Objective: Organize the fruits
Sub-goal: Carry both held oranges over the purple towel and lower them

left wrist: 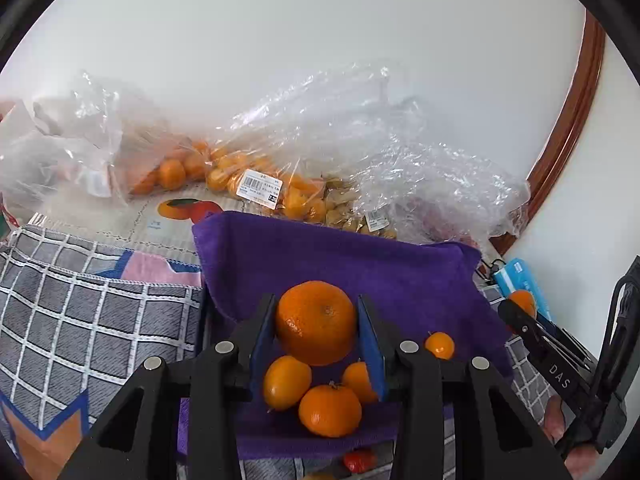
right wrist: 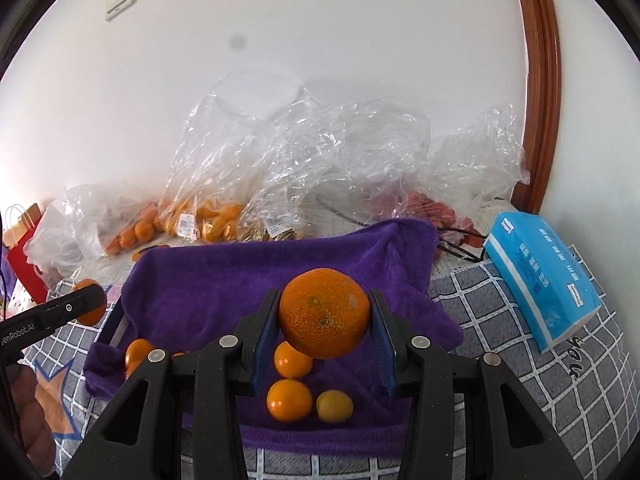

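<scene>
A large mandarin (left wrist: 316,322) sits clamped between the blue pads of the left gripper (left wrist: 317,330), held above the purple towel (left wrist: 360,268). The right gripper (right wrist: 325,320) likewise pinches a second big mandarin (right wrist: 324,314) between its pads, also raised over the towel. Below the left one, small oranges (left wrist: 330,410) lie on the cloth; one of them is partly hidden behind the right-hand pad. Another small orange (left wrist: 439,345) rests just beside that finger. In the right wrist view, two small oranges and a paler yellow fruit (right wrist: 334,406) lie under the held mandarin.

The towel covers a tray or box whose dark edge barely shows, so its shape is hard to make out. Behind it, crinkled plastic bags (left wrist: 256,176) hold more oranges and what may be husked golden berries; the rightmost bag's reddish contents are too blurred to name. A blue tissue pack (right wrist: 540,280) lies on the checked cloth (left wrist: 80,320).
</scene>
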